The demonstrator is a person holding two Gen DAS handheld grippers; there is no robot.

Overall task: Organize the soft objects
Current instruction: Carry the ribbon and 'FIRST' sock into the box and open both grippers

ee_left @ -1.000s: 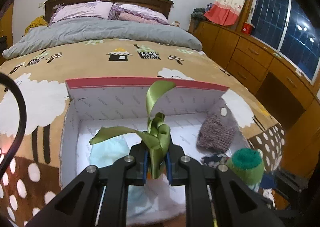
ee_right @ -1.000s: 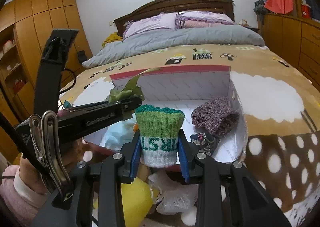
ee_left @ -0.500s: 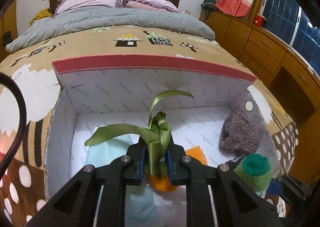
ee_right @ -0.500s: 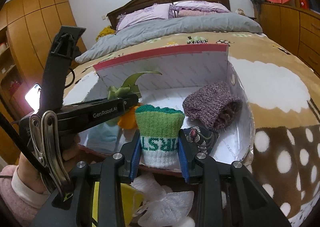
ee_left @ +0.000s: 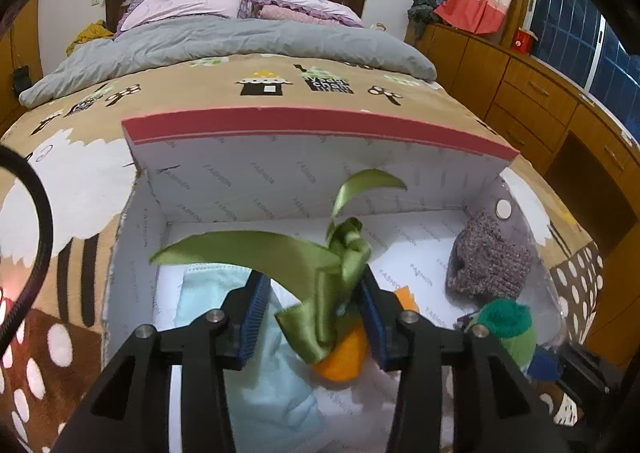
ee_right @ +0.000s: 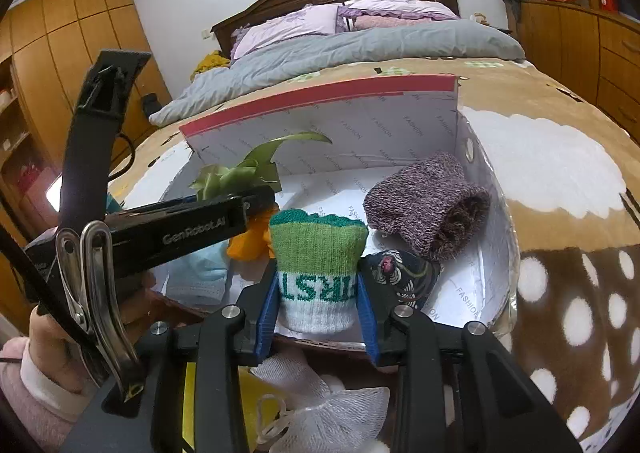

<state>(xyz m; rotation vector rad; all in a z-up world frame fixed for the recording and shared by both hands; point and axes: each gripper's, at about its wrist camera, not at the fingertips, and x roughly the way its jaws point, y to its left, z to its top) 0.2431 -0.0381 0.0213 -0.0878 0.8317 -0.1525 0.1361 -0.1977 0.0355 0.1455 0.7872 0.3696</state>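
Observation:
A white box (ee_left: 280, 181) with a red rim stands open on the bed. Over its inside my left gripper (ee_left: 311, 293) has its jaws opening. A green ribbon (ee_left: 320, 273) tied to an orange soft thing (ee_left: 344, 357) hangs loose between them and leans on the right pad. My right gripper (ee_right: 318, 293), at the box's near edge, is shut on a green and white knitted sock (ee_right: 318, 253). A purple knitted sock (ee_right: 424, 205), a dark patterned cloth (ee_right: 400, 273) and a light blue face mask (ee_left: 216, 293) lie in the box.
A white mesh sponge (ee_right: 320, 405) and something yellow (ee_right: 192, 393) lie below the box's near edge. A hand (ee_right: 44, 333) holds the left gripper. The brown patterned blanket (ee_left: 80, 181) surrounds the box; wooden drawers (ee_left: 540, 101) line the right wall.
The left gripper's jaws have parted, and the ribbon, pinched before, now hangs loose between them. Both grippers came lower over the box. The right gripper's hold on the green sock is unchanged.

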